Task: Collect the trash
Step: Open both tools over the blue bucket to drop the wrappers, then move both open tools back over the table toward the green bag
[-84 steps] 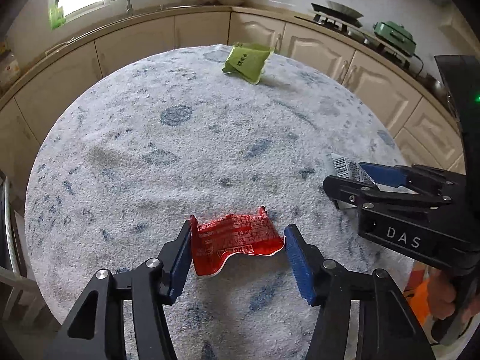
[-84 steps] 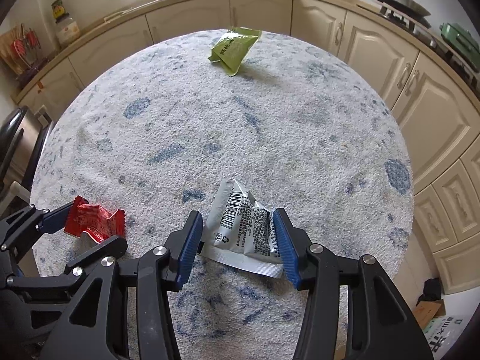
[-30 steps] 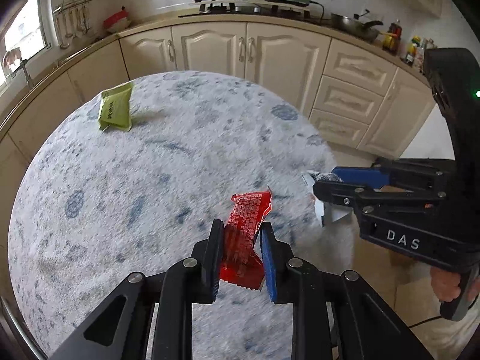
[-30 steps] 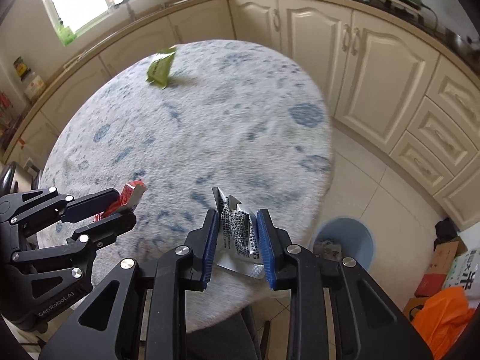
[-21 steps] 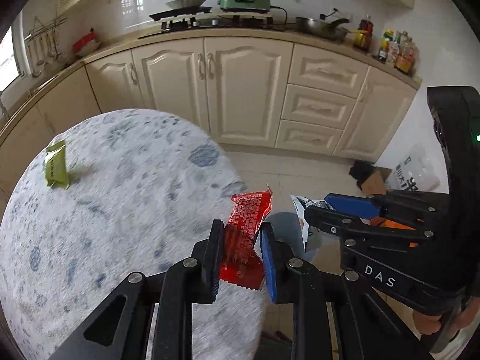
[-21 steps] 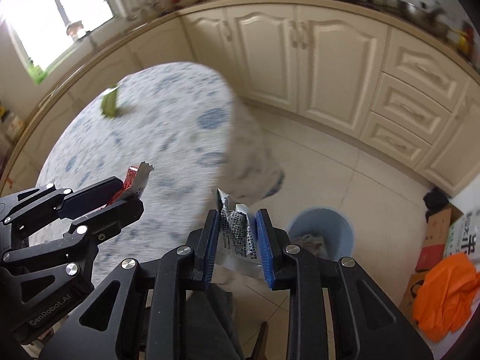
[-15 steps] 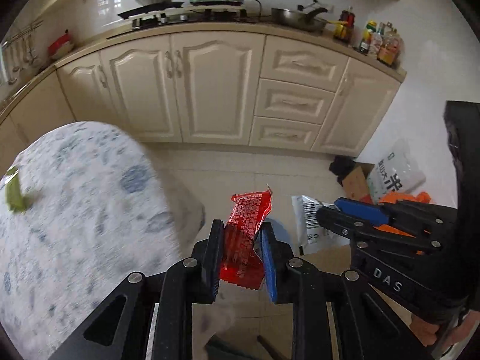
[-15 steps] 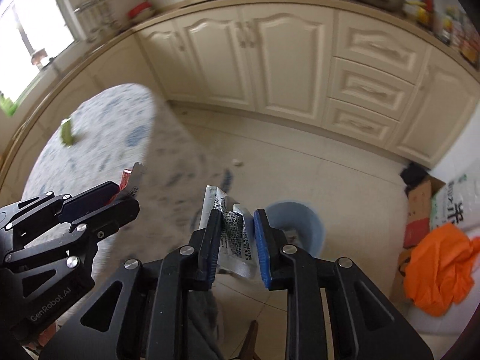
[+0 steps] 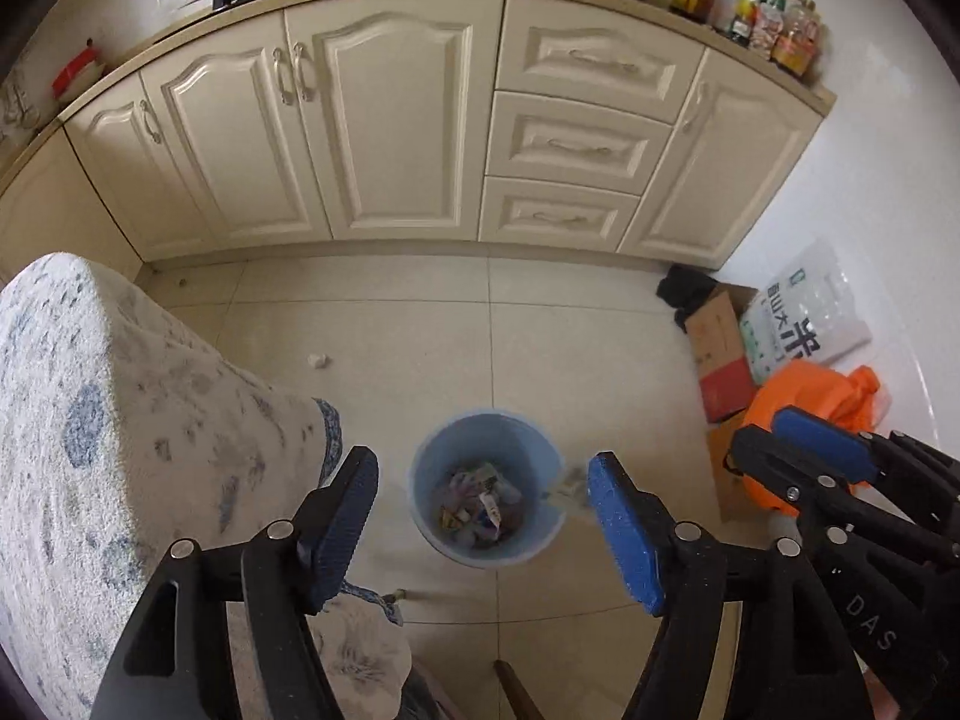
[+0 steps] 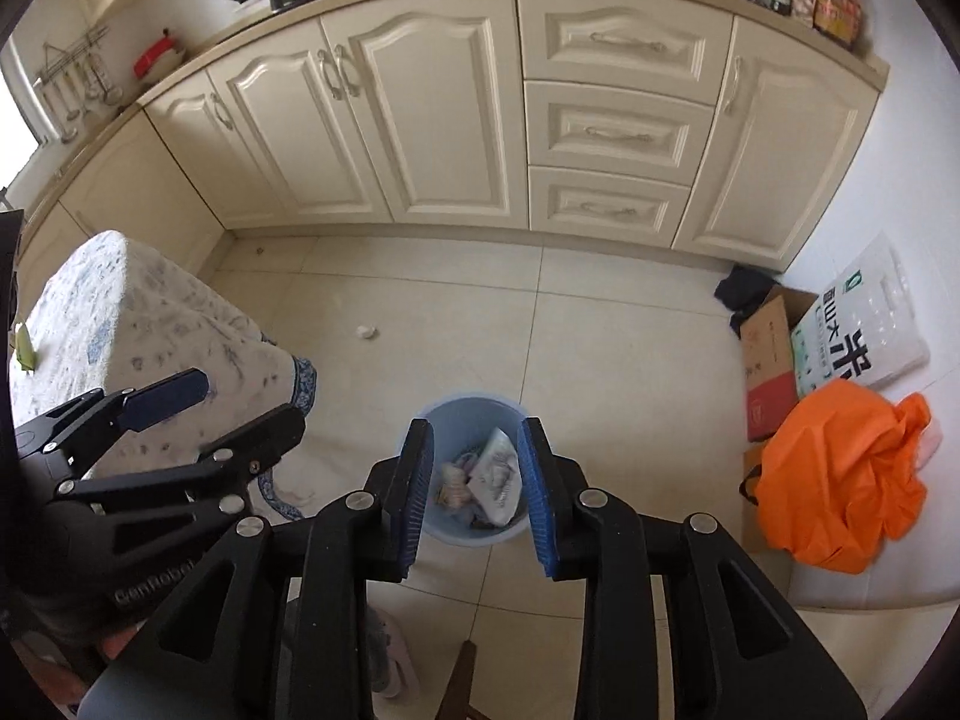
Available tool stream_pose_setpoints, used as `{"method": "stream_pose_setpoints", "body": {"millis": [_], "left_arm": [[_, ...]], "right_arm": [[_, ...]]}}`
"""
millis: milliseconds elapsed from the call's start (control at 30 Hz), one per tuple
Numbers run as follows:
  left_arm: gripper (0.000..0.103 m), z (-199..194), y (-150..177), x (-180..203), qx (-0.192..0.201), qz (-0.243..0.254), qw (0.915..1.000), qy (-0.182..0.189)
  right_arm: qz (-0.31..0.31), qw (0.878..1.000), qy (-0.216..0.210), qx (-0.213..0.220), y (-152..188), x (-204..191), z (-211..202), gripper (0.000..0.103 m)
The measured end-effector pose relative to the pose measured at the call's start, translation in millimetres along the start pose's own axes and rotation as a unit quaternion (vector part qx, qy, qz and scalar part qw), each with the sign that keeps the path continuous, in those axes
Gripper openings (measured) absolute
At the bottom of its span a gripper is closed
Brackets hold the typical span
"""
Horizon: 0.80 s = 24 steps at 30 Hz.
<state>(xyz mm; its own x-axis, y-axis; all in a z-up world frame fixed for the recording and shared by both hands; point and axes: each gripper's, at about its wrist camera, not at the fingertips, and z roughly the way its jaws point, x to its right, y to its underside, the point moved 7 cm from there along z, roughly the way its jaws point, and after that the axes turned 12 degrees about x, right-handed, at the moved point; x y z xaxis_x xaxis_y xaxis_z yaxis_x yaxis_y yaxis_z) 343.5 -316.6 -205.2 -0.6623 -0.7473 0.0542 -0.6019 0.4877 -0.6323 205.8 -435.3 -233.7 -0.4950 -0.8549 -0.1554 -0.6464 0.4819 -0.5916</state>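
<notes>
Bin (image 9: 487,483), blue, stands on the tiled floor below the left gripper (image 9: 483,534), wrappers lying inside it. Left view: draped desk (image 9: 108,450) at left, its cloth edge just beside the bin; cream cabinets (image 9: 408,120) behind; a paper scrap (image 9: 318,360) on the floor; box (image 9: 720,354), printed sack (image 9: 804,324) and orange bag (image 9: 804,396) at right. Left fingers (image 9: 345,516) are spreading, wide apart, nothing between them, aimed steeply down over the bin. Right gripper (image 9: 792,450) enters from the right.

Right view: bin (image 10: 456,531) seen between the right gripper (image 10: 477,498), a white wrapper (image 10: 498,474) loose within the bin's mouth. Right fingers (image 10: 540,498) are opening, a modest gap, pads clear of the wrapper. Left gripper (image 10: 210,414) at left before the desk (image 10: 150,312). Orange bag (image 10: 840,474) right, well apart.
</notes>
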Motion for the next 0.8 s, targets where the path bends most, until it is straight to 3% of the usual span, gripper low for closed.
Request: {"method": "stream_pose_setpoints", "body": {"millis": [167,333,467,667,800], "left_arm": [[0.068,-6,0,-5,0.002,-0.012,0.9999,-0.009],[0.068,-53,5,-37,0.034,-0.047,0.9973,-0.046],[0.070,-89,6,-89,0.062,-0.099,0.9896,-0.084],[0.078,-147,27,-188,0.096,-0.182,0.9611,-0.184],[0.078,-187,55,-257,0.098,-0.236,0.9385,-0.232]], "right_arm": [[-0.001,1.000,-0.006,0.000,-1,-10,-3,0.030],[-0.048,0.997,-0.043,0.030,-18,-60,-19,0.032],[-0.093,0.990,-0.095,0.052,-34,-126,-32,0.056],[-0.157,0.972,-0.168,0.056,-52,-242,-34,0.072],[-0.213,0.952,-0.216,0.048,-52,-331,-30,0.072]]}}
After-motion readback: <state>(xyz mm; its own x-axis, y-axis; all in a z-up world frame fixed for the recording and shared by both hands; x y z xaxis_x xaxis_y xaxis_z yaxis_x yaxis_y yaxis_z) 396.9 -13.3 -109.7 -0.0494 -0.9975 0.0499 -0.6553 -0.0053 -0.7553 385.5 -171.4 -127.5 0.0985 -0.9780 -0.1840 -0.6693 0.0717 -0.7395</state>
